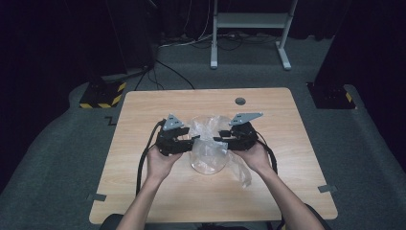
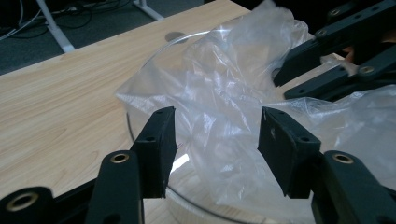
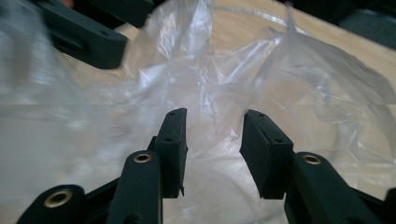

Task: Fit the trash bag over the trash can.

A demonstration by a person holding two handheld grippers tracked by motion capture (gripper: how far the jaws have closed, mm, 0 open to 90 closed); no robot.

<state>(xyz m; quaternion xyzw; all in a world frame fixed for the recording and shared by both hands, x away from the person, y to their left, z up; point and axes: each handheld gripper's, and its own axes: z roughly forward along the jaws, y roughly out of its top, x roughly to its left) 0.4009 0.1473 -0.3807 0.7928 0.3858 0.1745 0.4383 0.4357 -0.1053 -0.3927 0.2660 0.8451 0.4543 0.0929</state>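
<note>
Plastic bag (image 1: 210, 132), clear and crumpled, lies draped over a clear round bowl (image 1: 208, 162) at mid-bench, part of it trailing off the bowl's right side onto the wood. Left gripper (image 1: 190, 142) sits at the bowl's left edge and right gripper (image 1: 219, 140) at its right edge, both pointing inward at the bag from opposite sides. In the left gripper view, jaws stand apart with bag film (image 2: 219, 93) bunched in the gap, pads not pressing it. In the right gripper view, jaws likewise released, film (image 3: 210, 93) just ahead of them and between the tips. Bench (image 1: 143, 110) is light wood with a round cable hole (image 1: 240, 101) near its far edge.
</note>
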